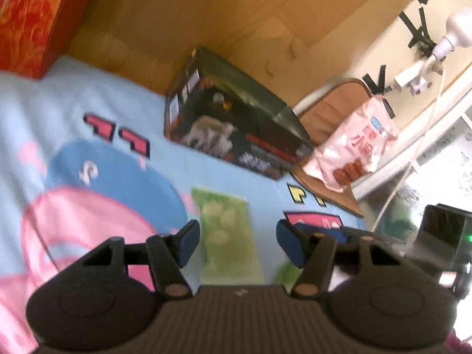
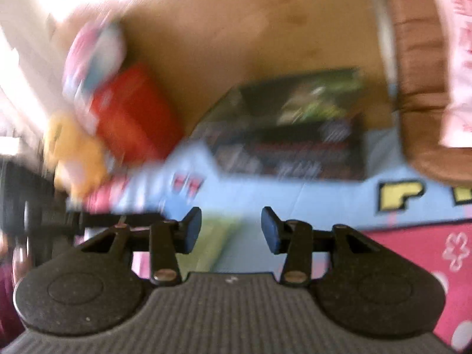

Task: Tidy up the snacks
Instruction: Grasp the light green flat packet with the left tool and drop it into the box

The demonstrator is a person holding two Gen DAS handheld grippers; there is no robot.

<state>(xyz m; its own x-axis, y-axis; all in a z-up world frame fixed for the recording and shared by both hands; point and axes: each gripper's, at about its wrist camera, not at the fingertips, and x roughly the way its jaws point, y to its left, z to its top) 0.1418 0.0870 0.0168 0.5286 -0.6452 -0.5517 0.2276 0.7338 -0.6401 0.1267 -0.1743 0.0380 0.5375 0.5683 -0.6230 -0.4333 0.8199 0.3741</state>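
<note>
Left claw point(image 1: 238, 243) spread, nothing pinched; green snack pack point(image 1: 227, 233) lies flat on the blue printed blanket point(image 1: 88, 135) beneath the gap. Right claw point(image 2: 231, 230) also spread, empty, over the same pack point(image 2: 212, 242). Dark box point(image 1: 233, 124) beyond; pink snack bag point(image 1: 354, 150) in the brown basket point(image 1: 327, 112).
</note>
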